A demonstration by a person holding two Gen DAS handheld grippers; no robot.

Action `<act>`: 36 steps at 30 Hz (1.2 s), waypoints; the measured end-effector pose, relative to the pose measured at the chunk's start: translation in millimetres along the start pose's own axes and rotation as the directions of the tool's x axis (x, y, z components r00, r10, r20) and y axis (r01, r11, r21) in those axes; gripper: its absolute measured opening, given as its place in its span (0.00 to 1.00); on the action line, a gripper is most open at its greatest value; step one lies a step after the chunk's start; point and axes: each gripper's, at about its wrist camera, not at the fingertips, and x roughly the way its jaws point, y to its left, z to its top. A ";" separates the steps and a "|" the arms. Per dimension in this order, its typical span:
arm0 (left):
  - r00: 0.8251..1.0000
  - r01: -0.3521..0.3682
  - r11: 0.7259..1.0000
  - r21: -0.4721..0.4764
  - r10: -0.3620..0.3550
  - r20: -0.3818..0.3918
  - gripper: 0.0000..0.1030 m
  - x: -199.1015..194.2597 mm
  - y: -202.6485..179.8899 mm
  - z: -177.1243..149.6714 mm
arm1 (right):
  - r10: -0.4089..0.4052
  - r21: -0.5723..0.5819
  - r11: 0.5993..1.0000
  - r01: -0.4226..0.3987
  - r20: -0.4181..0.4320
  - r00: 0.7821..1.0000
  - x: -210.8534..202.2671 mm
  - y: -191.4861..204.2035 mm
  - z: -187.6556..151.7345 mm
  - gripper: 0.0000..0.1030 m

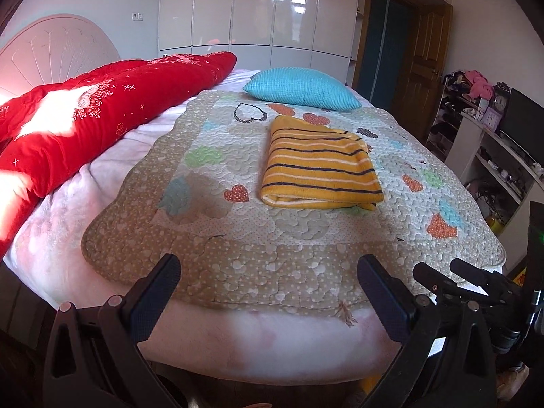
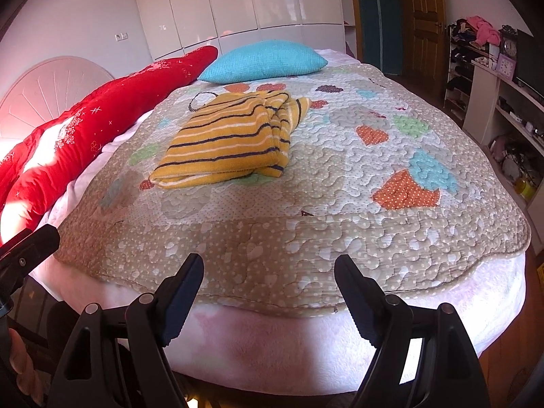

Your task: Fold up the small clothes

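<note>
Covering most of the bed [image 1: 210, 333] is a quilt [image 1: 238, 258] patterned with hearts, with a red blanket [image 1: 85, 115] bunched along its 9 o'clock side. Beyond that, a blue pillow [image 1: 302, 88] rests at the quilt's 12 o'clock end. A folded yellow striped garment [image 1: 319, 170] lies flat near the quilt's middle, just below the pillow. Both the left gripper [image 1: 268, 272] and right gripper [image 2: 268, 272] hover at 6 o'clock, jaws released and grasping nothing.

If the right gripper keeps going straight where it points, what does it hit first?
Probably the quilt, on its bare near part. The open right gripper holds nothing, and the striped garment lies farther back, left of that line. Depth is uncertain.
</note>
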 end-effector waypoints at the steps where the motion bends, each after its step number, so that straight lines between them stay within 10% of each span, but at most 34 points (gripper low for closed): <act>1: 1.000 -0.002 1.000 0.004 0.002 -0.002 1.00 0.7 -1.1 -0.7 | -0.001 -0.002 1.000 0.001 -0.004 1.000 1.1 0.5 -0.6 0.81; 36: 0.989 0.030 0.999 -0.017 -0.032 -0.142 1.00 30.7 0.6 -20.3 | -0.029 -0.021 0.999 0.027 -0.075 0.997 23.2 3.7 -14.0 0.83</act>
